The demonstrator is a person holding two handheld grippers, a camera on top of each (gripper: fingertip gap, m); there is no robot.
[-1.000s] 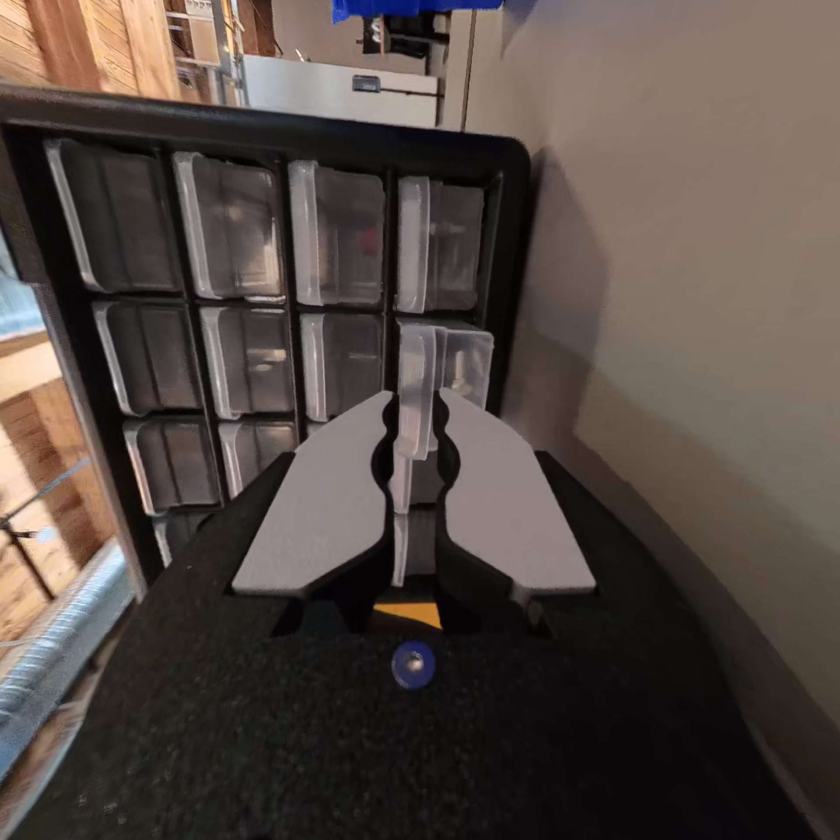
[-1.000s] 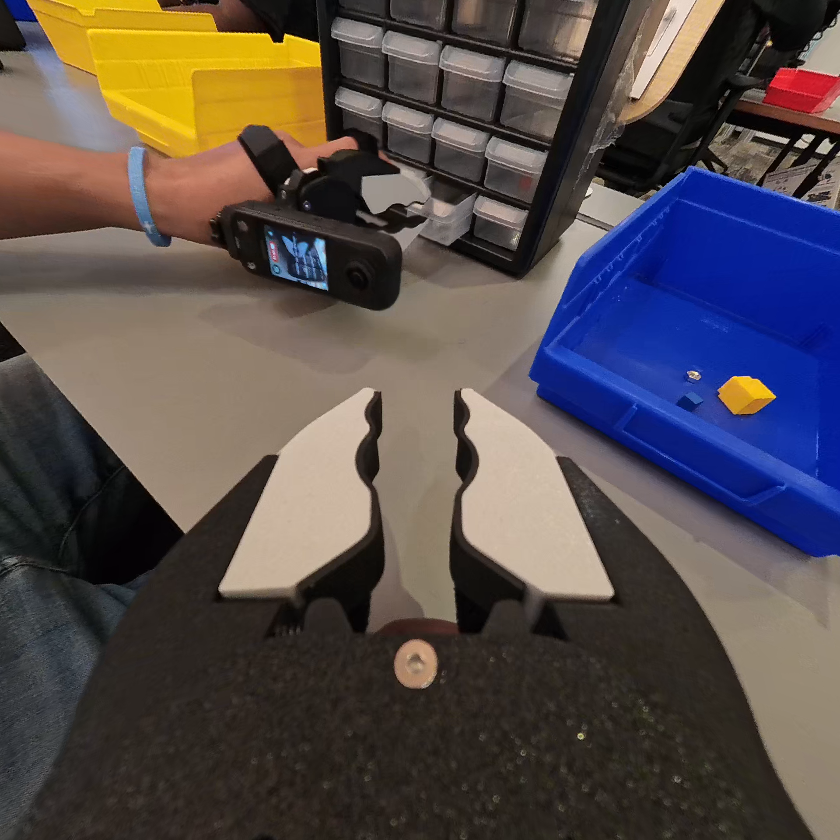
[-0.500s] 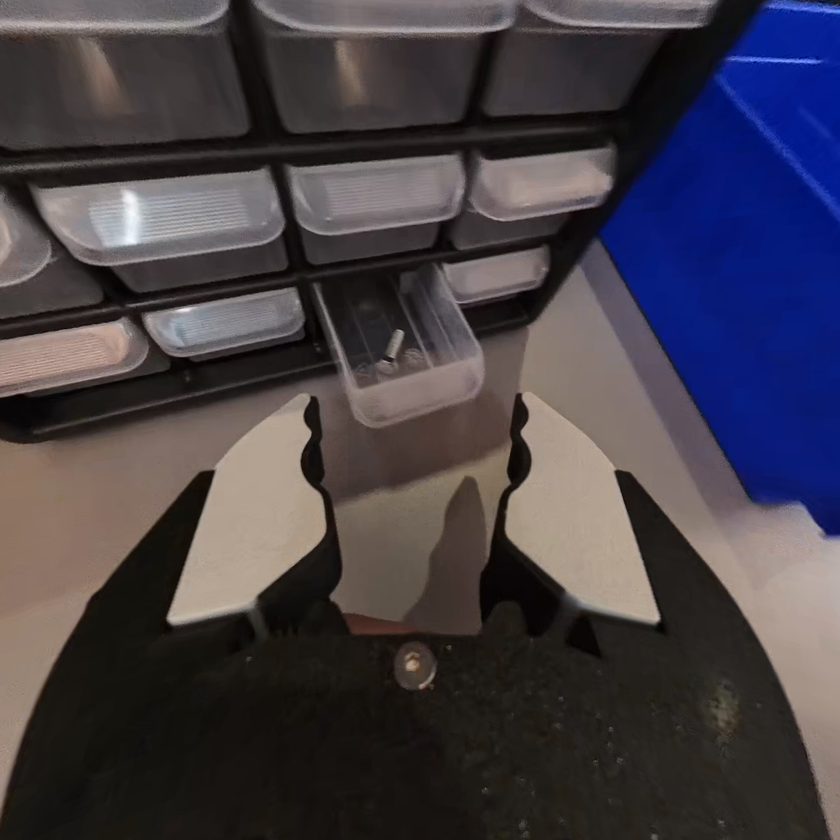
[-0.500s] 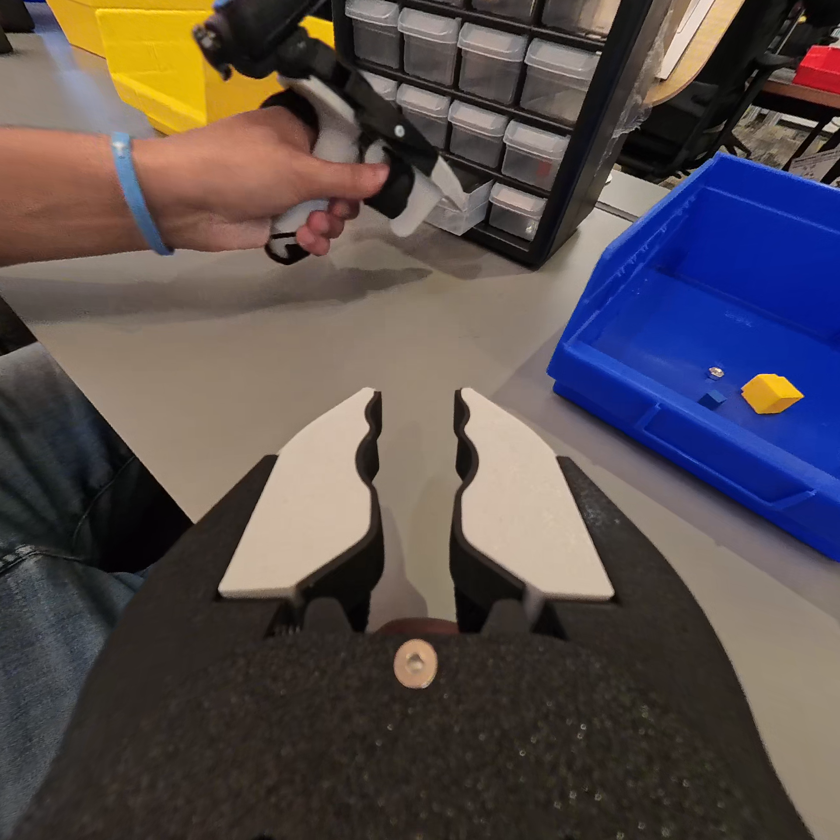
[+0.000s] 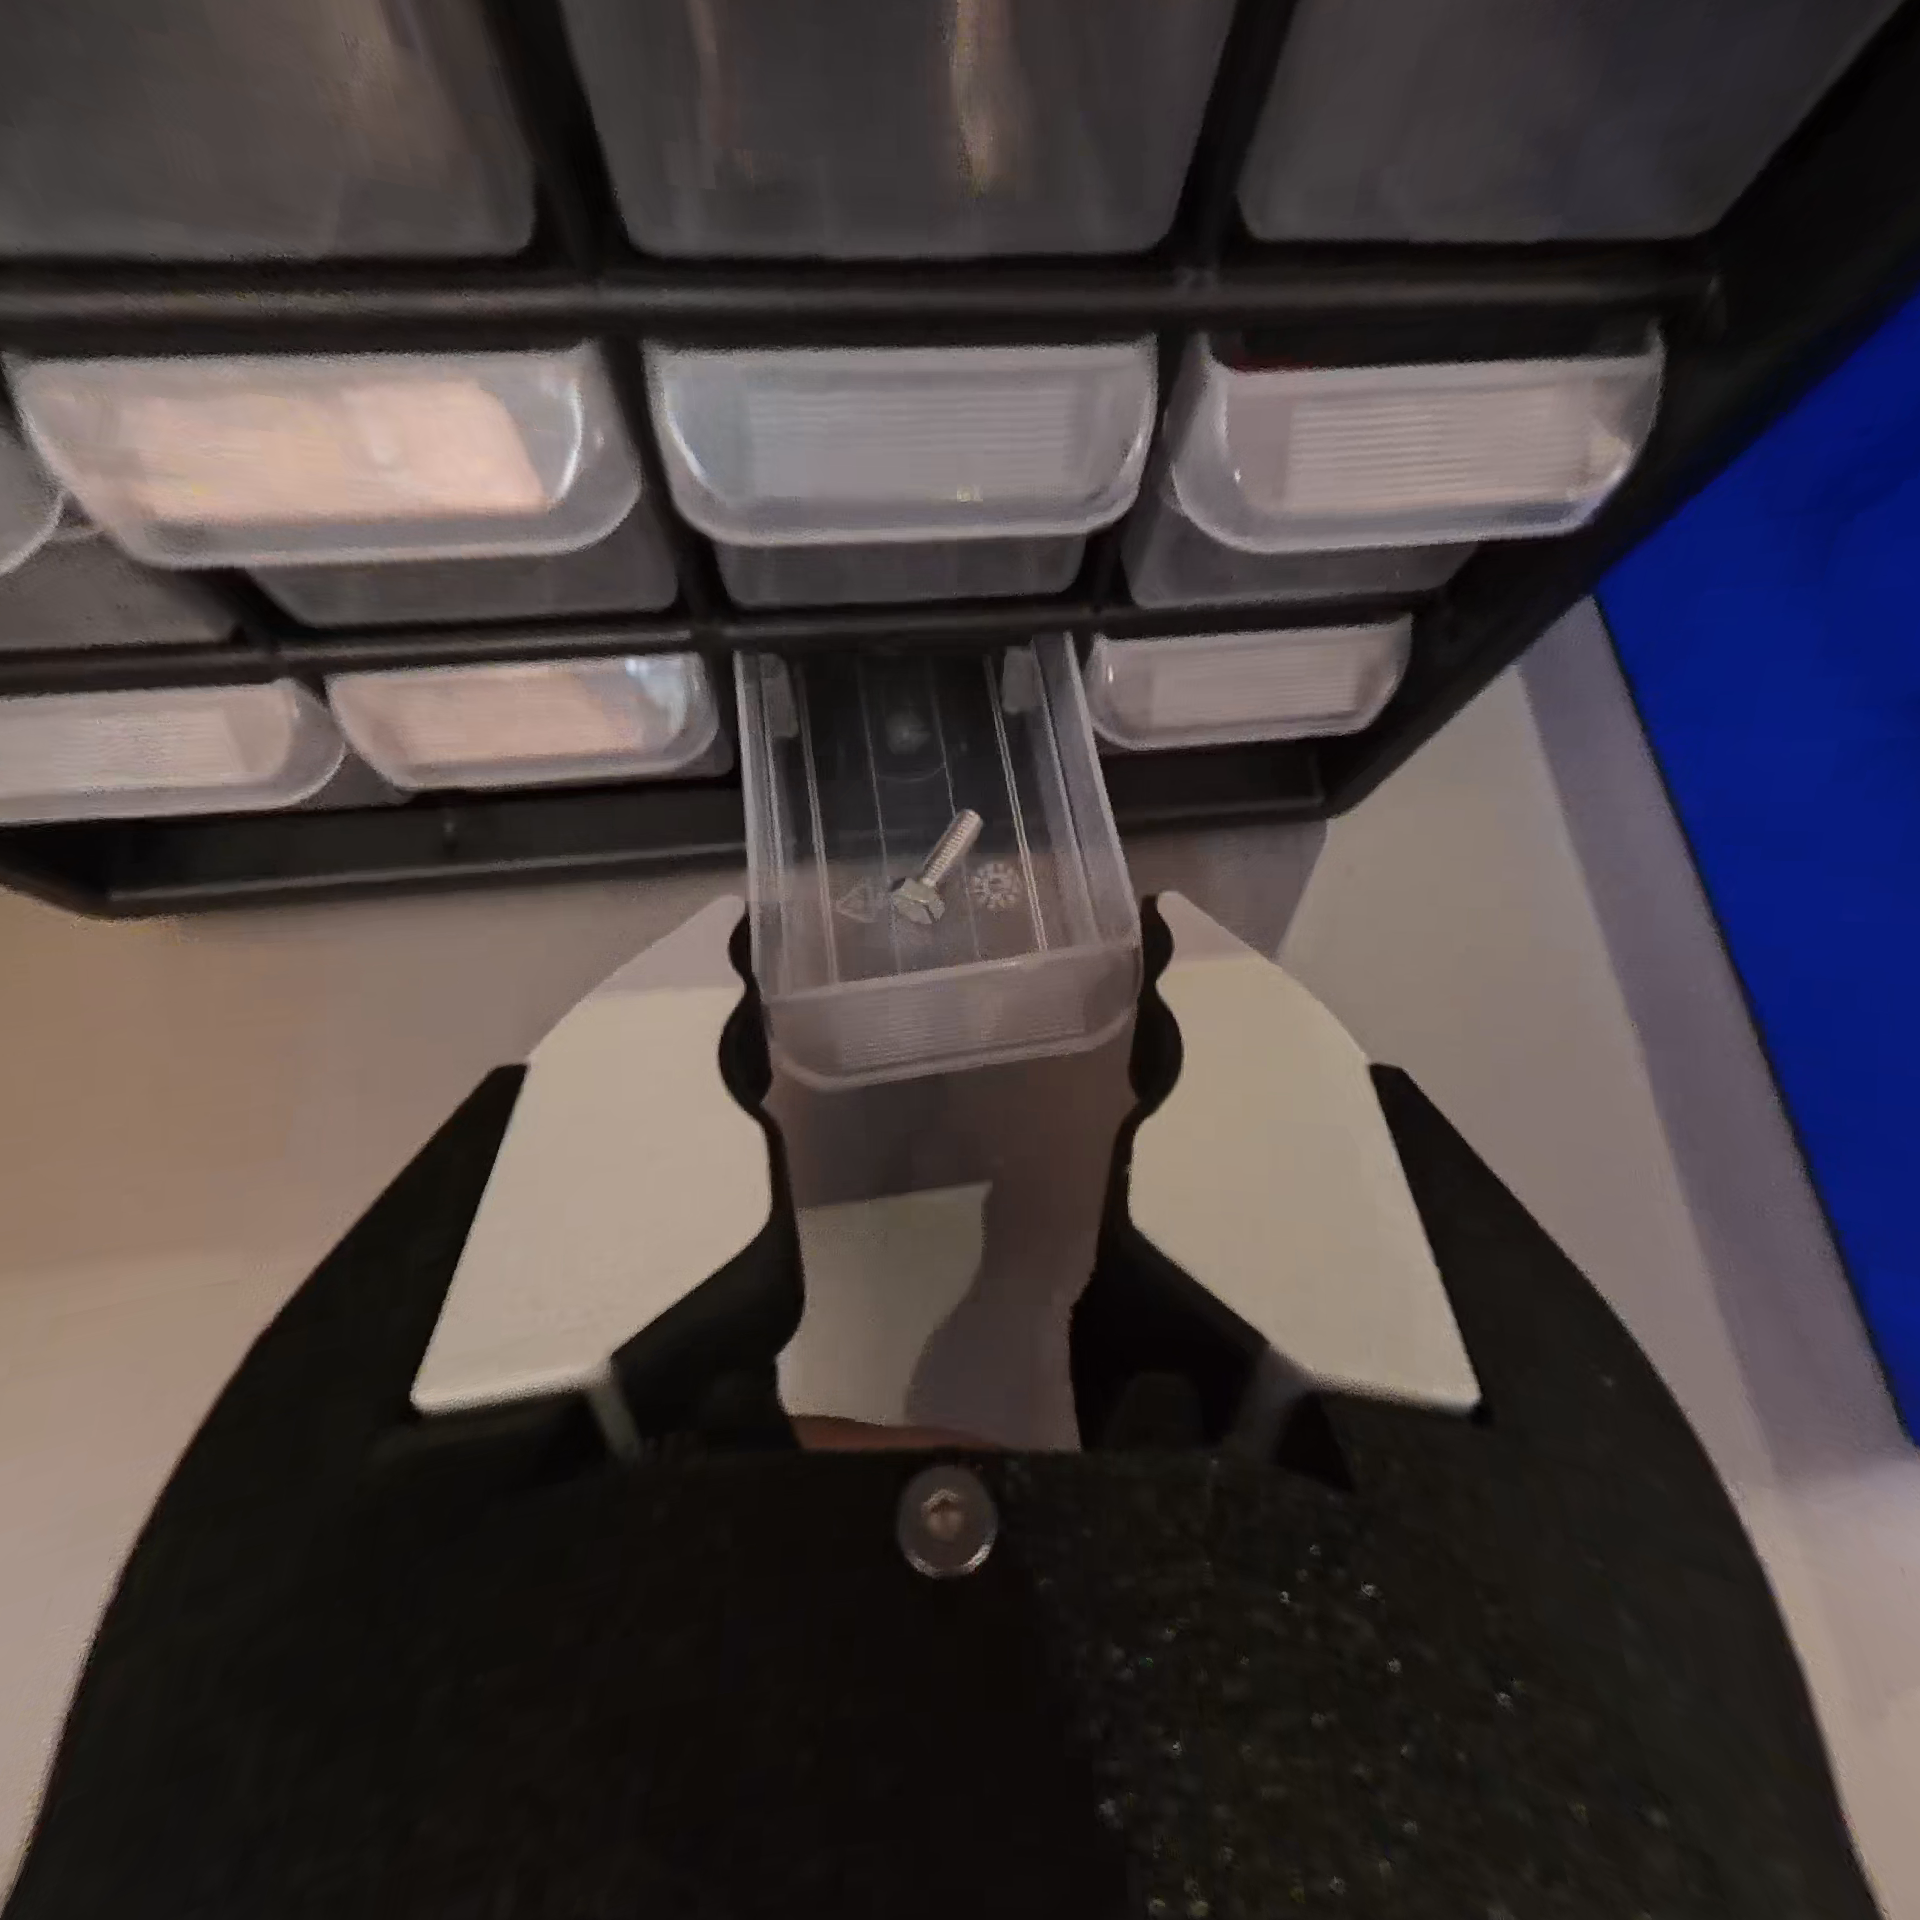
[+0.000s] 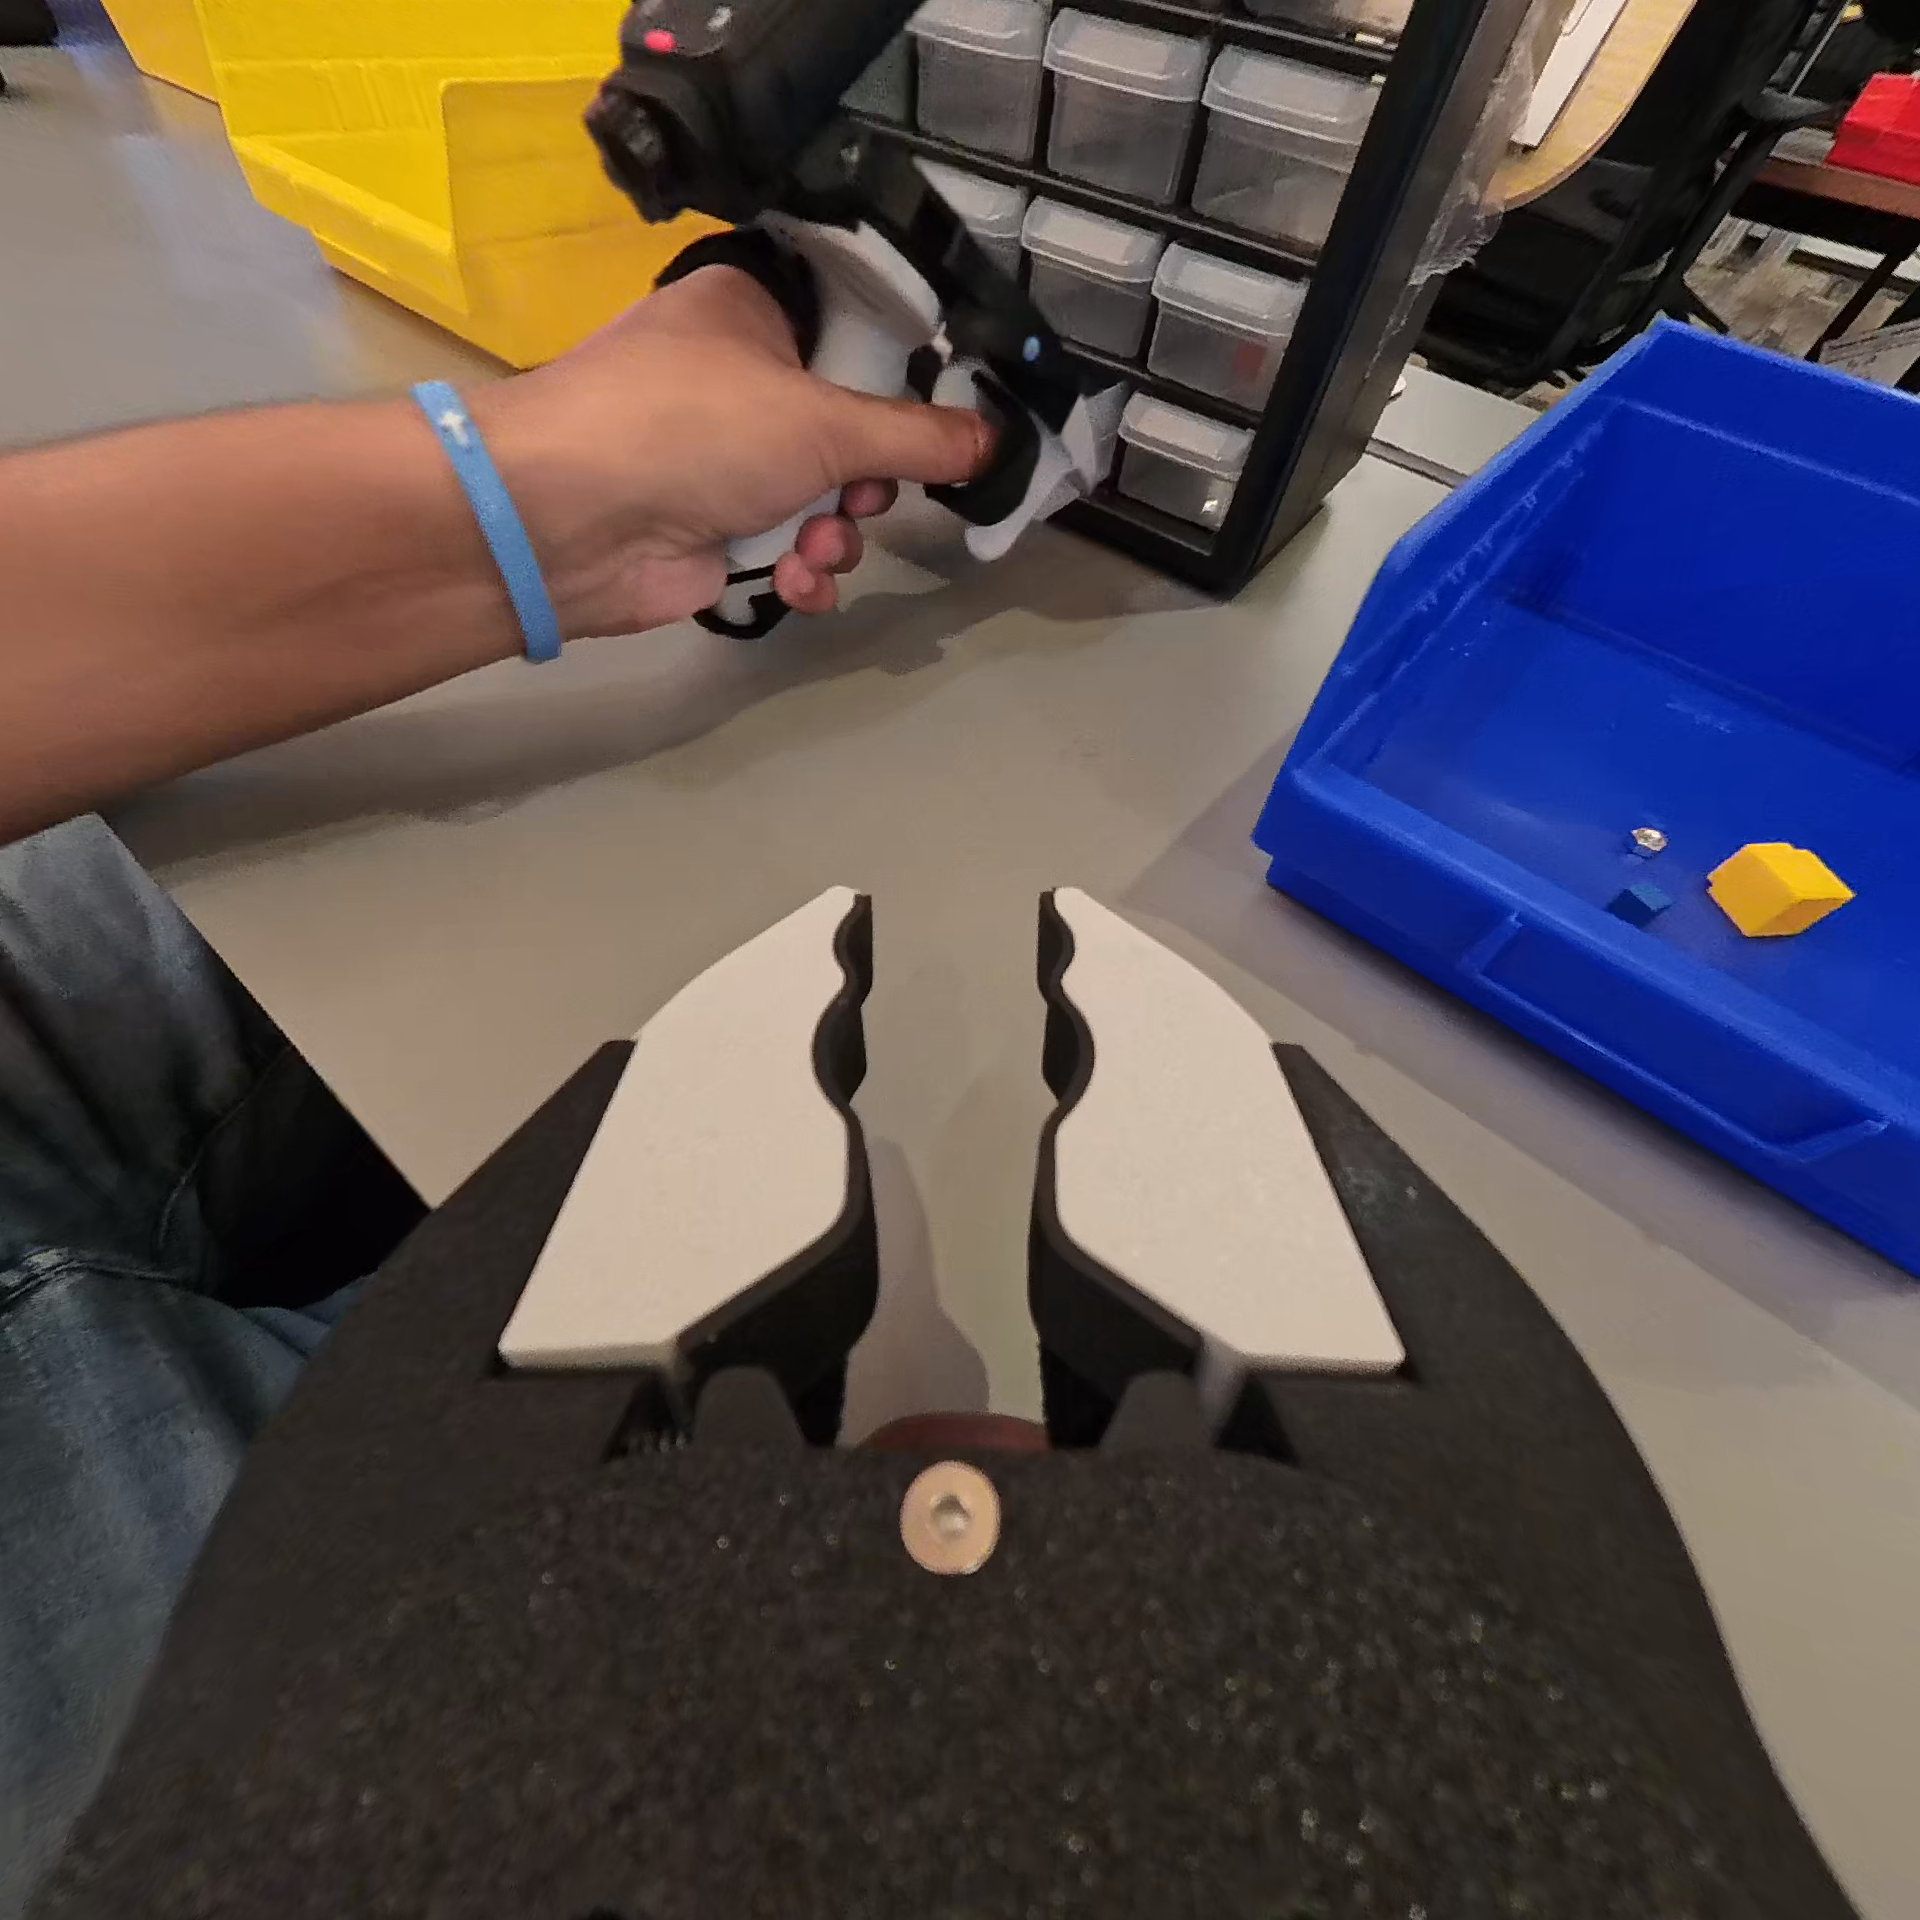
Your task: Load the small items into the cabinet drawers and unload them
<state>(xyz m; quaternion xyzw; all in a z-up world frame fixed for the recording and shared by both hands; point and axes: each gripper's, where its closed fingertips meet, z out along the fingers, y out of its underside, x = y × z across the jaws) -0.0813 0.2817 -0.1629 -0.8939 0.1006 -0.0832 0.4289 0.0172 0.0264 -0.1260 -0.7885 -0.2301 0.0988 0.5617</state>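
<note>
Left tool (image 5: 940, 925), spread wide and gripping nothing, straddles the pulled-out clear drawer (image 5: 935, 883) with the little bolt (image 5: 933, 871) just ahead between its tips, so squeezing now probably pinches drawer walls instead.

Yellow bin (image 6: 436, 177) far left on grey table (image 6: 675, 810); red tray (image 6: 1875, 130) in bkgd, far right.

even indoor light, soft shadows on table (image 6: 727, 831); wide-angle edge bending; drawers (image 5: 312, 468) blurred, glary.
</note>
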